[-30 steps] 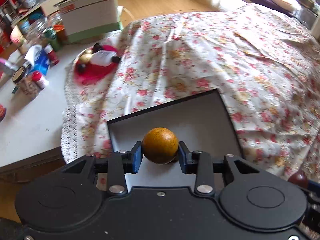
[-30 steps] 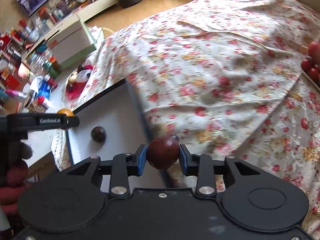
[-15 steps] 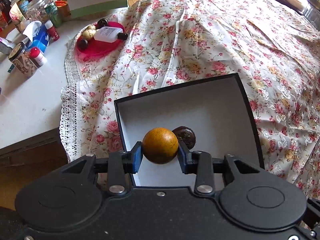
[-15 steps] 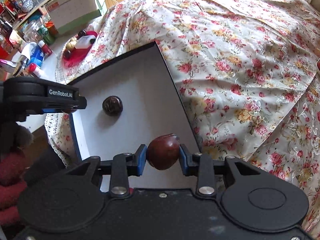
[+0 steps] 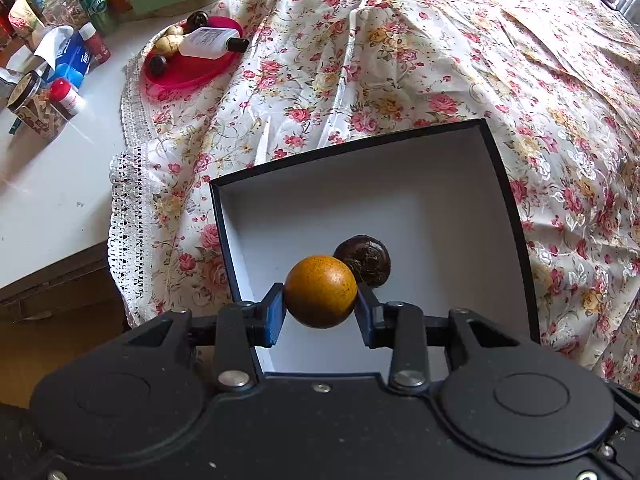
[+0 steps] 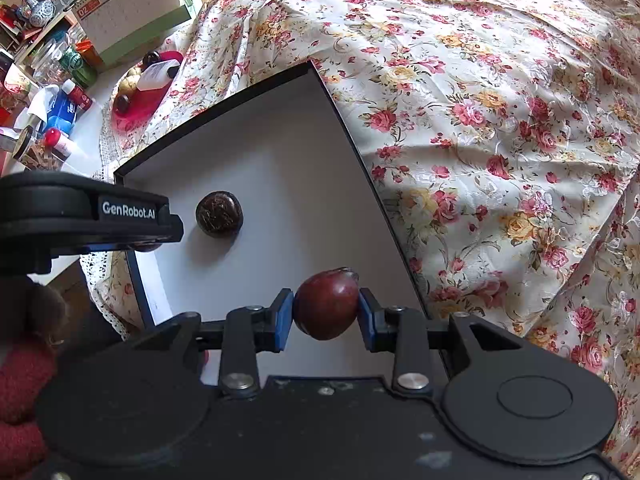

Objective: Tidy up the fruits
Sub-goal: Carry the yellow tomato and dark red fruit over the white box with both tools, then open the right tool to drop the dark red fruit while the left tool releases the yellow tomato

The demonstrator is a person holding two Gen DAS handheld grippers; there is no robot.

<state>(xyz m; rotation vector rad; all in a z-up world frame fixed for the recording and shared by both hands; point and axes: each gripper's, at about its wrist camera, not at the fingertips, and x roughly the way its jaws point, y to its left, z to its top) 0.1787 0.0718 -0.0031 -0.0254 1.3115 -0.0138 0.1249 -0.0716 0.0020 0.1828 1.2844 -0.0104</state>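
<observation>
My left gripper (image 5: 320, 304) is shut on an orange round fruit (image 5: 320, 296) and holds it above the near part of a black-rimmed box with a white floor (image 5: 360, 200). A dark brown round fruit (image 5: 364, 258) lies on the box floor just behind it; it also shows in the right wrist view (image 6: 219, 213). My right gripper (image 6: 325, 314) is shut on a dark red fruit (image 6: 326, 304) above the box's (image 6: 280, 152) near right side. The left gripper's body (image 6: 88, 216) shows at the left of the right wrist view.
The box sits on a floral tablecloth (image 5: 400, 60). A red plate (image 5: 188, 64) with a white bottle and small fruits lies far left. Jars, bottles and a tissue pack (image 5: 68, 60) crowd the white table's left side. A calendar box (image 6: 128, 12) stands behind.
Both grippers have moved forward and tilted down over the box, so its floor and the dark brown fruit now fill more of each view. Both still hold their fruits.
</observation>
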